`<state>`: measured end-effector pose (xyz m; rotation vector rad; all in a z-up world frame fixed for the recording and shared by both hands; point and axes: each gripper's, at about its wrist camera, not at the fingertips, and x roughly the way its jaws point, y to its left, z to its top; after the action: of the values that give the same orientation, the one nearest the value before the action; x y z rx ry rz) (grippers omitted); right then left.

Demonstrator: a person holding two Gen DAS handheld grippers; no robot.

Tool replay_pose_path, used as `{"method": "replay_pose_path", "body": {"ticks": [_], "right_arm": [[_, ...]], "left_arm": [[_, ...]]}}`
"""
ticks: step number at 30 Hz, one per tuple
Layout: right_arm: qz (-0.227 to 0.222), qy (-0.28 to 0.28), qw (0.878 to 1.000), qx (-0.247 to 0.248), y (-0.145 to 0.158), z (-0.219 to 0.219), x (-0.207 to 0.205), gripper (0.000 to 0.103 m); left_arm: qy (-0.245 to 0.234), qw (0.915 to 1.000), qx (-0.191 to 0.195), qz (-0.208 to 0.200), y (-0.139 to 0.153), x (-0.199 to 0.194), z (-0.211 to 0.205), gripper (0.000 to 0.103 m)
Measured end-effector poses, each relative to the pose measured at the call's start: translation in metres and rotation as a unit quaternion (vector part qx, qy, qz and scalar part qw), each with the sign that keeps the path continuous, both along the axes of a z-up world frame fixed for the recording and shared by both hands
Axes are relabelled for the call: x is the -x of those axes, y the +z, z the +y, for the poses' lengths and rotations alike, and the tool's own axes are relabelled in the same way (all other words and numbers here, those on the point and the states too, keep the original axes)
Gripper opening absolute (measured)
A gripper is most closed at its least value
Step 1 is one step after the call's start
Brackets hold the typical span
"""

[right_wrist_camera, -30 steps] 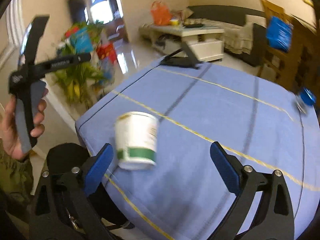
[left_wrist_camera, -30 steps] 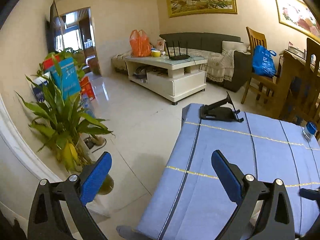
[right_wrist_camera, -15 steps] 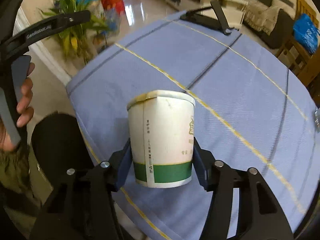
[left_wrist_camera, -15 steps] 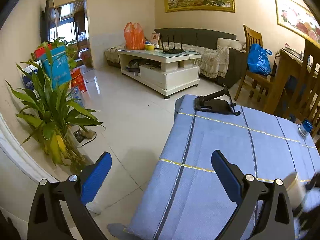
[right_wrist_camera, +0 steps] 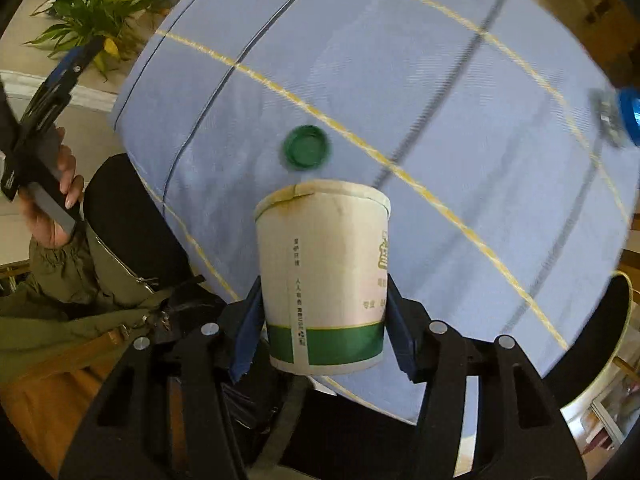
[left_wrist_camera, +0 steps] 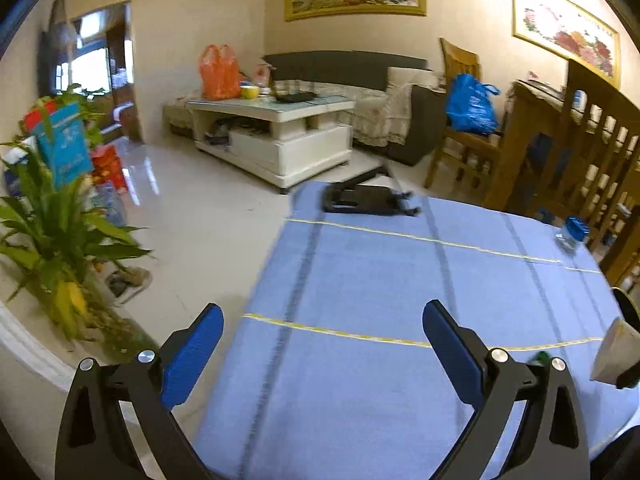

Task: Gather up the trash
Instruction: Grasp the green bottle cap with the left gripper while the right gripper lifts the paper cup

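right jaws pinch a white paper cup (right_wrist_camera: 324, 276) with green band, stained rim; left jaws spread.

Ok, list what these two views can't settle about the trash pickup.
- Paper cup, right wrist view: inside hidden, its mouth faces away.
- Same cup, left wrist view: cut off behind the left gripper finger.
- Blue-capped item: motion blur, frame-edge crop; identity unclear.
- Green cap: blurred.
- Trash bin: only a dark, yellow-rimmed edge shows.
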<state>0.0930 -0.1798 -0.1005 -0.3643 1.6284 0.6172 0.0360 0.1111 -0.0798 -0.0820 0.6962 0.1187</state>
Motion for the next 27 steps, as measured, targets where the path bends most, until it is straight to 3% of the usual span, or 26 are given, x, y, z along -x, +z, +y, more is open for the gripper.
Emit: {"method": "replay_pose_path", "body": {"ticks": [3, 8, 9, 11, 14, 19, 20, 22, 23, 24, 27], "right_arm": [[-0.012, -0.015, 1.0, -0.003, 0.007, -0.016, 0.001, 0.056], [-0.053, -0.081, 0.993, -0.07, 0.013, -0.058, 0.002, 0.056], [-0.059, -0.091, 0.991, -0.081, 0.013, -0.063, 0.005, 0.056], [-0.074, -0.118, 0.984, -0.11, 0.008, -0.08, 0.013, 0.056], [-0.088, -0.153, 0.973, -0.149, 0.002, -0.103, 0.026, 0.056], [-0.108, -0.188, 0.955, -0.201, 0.001, -0.131, 0.044, 0.057], [-0.115, -0.197, 0.951, -0.21, 0.003, -0.142, 0.048, 0.057], [-0.122, -0.208, 0.945, -0.221, 0.004, -0.153, 0.052, 0.057], [-0.124, -0.214, 0.941, -0.229, 0.003, -0.159, 0.054, 0.057], [-0.126, -0.219, 0.939, -0.235, 0.001, -0.164, 0.056, 0.057], [-0.13, -0.235, 0.93, -0.25, -0.001, -0.181, 0.057, 0.057]], "left_arm": [[-0.066, 0.9978, 0.012, 0.005, -0.001, -0.002, -0.041, 0.096], [-0.165, 0.9858, 0.005, 0.03, -0.024, -0.003, -0.118, 0.095], [-0.185, 0.9819, 0.005, 0.042, -0.032, -0.007, -0.134, 0.093], [-0.22, 0.9732, 0.018, 0.063, -0.045, -0.016, -0.154, 0.08], [-0.236, 0.9673, 0.032, 0.087, -0.058, -0.029, -0.166, 0.076], [-0.243, 0.9633, 0.019, 0.112, -0.076, -0.039, -0.18, 0.07], [-0.243, 0.963, 0.015, 0.116, -0.078, -0.039, -0.181, 0.06], [-0.228, 0.967, -0.036, 0.109, -0.082, -0.039, -0.189, 0.048], [-0.23, 0.9663, -0.044, 0.107, -0.082, -0.038, -0.192, 0.034], [-0.24, 0.9638, -0.029, 0.114, -0.082, -0.037, -0.193, 0.031], [-0.229, 0.9662, -0.045, 0.111, -0.083, -0.032, -0.197, 0.031]]}}
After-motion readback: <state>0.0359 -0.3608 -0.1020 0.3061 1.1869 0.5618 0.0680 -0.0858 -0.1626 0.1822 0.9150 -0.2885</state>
